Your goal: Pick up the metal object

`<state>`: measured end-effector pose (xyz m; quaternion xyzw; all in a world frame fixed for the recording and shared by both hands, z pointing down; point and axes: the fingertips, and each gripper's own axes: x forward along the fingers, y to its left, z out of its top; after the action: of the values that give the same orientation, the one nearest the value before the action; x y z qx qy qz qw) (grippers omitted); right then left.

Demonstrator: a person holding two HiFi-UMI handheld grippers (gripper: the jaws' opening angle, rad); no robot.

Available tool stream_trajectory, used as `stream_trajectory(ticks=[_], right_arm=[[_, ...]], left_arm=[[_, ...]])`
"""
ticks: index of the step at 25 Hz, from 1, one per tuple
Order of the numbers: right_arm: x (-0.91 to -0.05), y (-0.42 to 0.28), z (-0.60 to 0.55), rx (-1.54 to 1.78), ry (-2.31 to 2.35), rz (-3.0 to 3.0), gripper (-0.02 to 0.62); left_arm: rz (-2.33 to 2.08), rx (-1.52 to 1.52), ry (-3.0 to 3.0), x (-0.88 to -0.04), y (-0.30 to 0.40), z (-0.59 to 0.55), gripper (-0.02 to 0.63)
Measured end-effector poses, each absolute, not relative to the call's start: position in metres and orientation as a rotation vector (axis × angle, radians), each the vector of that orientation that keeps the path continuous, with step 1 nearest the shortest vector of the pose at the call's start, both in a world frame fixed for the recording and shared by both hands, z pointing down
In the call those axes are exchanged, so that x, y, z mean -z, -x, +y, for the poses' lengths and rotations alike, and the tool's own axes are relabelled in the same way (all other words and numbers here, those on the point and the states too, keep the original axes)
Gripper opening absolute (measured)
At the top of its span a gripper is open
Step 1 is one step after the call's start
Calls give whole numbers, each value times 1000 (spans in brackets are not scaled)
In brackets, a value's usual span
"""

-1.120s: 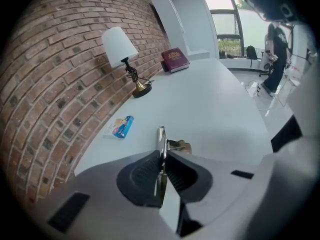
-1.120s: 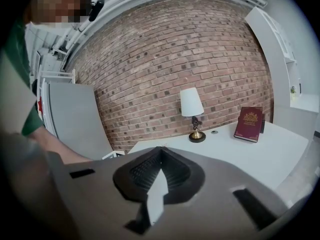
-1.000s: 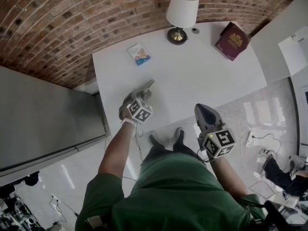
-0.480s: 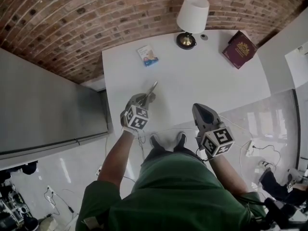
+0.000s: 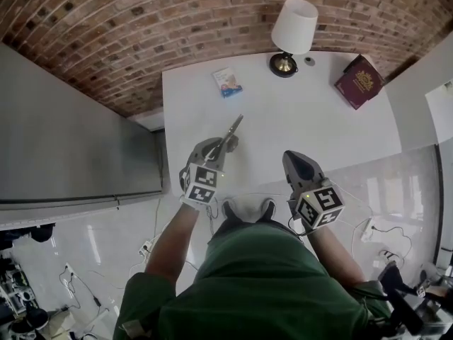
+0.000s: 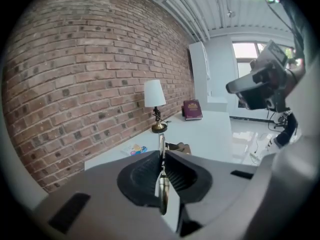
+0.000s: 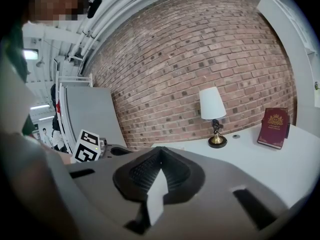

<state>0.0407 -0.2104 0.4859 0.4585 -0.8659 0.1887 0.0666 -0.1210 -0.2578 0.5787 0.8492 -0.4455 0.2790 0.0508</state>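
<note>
Looking over the white surface (image 5: 297, 126), I see a lamp (image 5: 294, 30) at its far edge, a dark red book (image 5: 359, 82) near the far right corner and a small picture card (image 5: 228, 82) toward the far left corner. The left gripper (image 5: 222, 146) hangs over the near left part, fingers clamped on the thin metal object (image 5: 232, 128), which seems clear of the surface. The right gripper (image 5: 294, 159) is at the near edge, fingers together, empty. The lift seems under way; next it needs a steady raise with a firm grip.
</note>
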Motion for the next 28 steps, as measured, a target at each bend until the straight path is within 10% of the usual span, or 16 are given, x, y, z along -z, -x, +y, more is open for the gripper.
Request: stream_trajectory(ticks=[28], right_arm=[[-431,-22,-208,-406,-1300,-2769,5]], left_arm=[[-1601,-275,-2734,-411,126,-206,23]])
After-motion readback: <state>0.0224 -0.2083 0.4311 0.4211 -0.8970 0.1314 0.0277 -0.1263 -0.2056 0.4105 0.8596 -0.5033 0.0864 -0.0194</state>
